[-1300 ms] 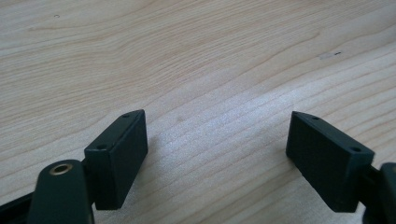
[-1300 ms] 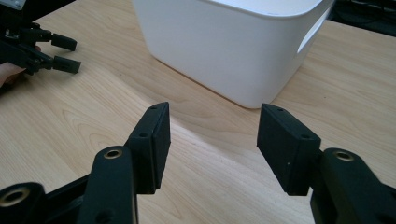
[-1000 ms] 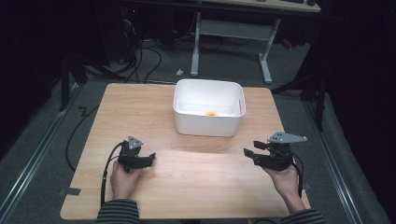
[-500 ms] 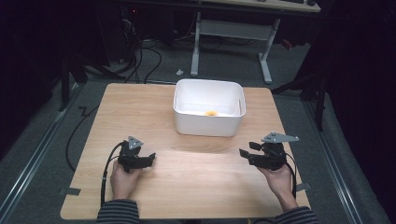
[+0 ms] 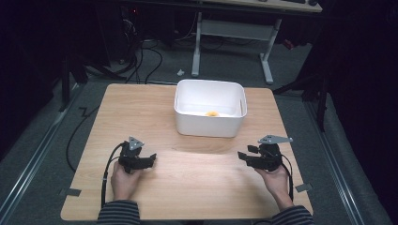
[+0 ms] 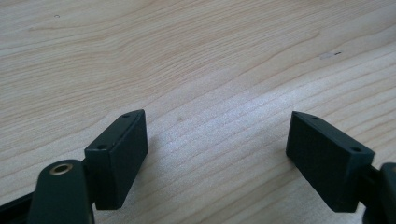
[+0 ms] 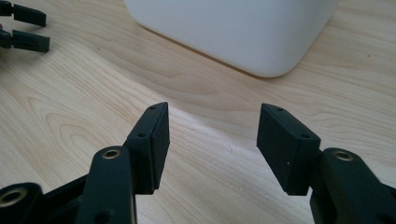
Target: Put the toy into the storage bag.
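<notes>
In the high view, a wooden table (image 5: 187, 187) carries a white rectangular tub (image 5: 210, 114) toward its far middle. A small yellow-orange object (image 5: 212, 114) lies on the tub's floor near the front wall; what it is cannot be told. The left gripper (image 5: 149, 160) sits low on the near left of the table, held in the person's left hand (image 5: 124, 178), jaws pointing right toward the table's middle. The right gripper (image 5: 244, 156) is held in the right hand (image 5: 276, 180) at the near right, jaws pointing left, its grey three-cornered plate on top. The two grippers face each other, well apart, both nearer the person than the tub. Striped sleeves show at the bottom edge.

In the left gripper view, the left gripper (image 6: 215, 140) has its jaws spread wide, with bare wood grain of the table (image 6: 196, 60) between them and nothing held.

In the right gripper view, the right gripper (image 7: 212, 135) has its jaws parted and empty over the table (image 7: 70, 93). The white tub (image 7: 233, 28) stands ahead, its rounded corner closest. The left gripper's jaw tips (image 7: 28, 28) show at the upper left.
</notes>
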A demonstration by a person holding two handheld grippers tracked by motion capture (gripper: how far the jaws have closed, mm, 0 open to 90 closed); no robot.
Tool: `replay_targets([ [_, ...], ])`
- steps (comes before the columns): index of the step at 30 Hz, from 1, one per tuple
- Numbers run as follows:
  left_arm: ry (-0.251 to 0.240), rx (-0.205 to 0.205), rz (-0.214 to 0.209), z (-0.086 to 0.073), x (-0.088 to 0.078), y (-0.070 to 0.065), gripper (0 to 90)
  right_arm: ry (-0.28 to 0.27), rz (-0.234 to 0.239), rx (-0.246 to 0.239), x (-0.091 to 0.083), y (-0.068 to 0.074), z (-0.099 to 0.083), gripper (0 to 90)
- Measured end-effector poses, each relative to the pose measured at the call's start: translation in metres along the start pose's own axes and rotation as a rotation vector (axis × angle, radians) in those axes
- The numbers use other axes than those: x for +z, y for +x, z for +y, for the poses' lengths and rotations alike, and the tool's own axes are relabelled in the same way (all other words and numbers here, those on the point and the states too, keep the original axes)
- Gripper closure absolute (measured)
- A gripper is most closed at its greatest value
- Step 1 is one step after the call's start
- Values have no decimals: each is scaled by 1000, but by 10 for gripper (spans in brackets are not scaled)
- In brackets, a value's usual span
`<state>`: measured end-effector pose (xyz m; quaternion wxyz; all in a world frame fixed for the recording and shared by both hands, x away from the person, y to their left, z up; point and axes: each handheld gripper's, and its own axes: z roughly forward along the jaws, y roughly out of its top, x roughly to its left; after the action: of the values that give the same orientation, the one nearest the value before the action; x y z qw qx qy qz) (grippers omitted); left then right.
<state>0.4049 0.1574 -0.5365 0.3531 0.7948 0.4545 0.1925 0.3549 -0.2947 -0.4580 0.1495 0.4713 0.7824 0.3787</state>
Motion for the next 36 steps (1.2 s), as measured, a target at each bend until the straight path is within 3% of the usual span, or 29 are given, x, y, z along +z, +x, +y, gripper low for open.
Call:
replay_targets([
  [21, 0, 0, 0, 0, 0, 0, 211, 59, -43, 28, 26, -9, -13, 440],
  [36, 0, 0, 0, 0, 0, 0, 211, 73, -115, -2, 44, -15, -26, 437],
])
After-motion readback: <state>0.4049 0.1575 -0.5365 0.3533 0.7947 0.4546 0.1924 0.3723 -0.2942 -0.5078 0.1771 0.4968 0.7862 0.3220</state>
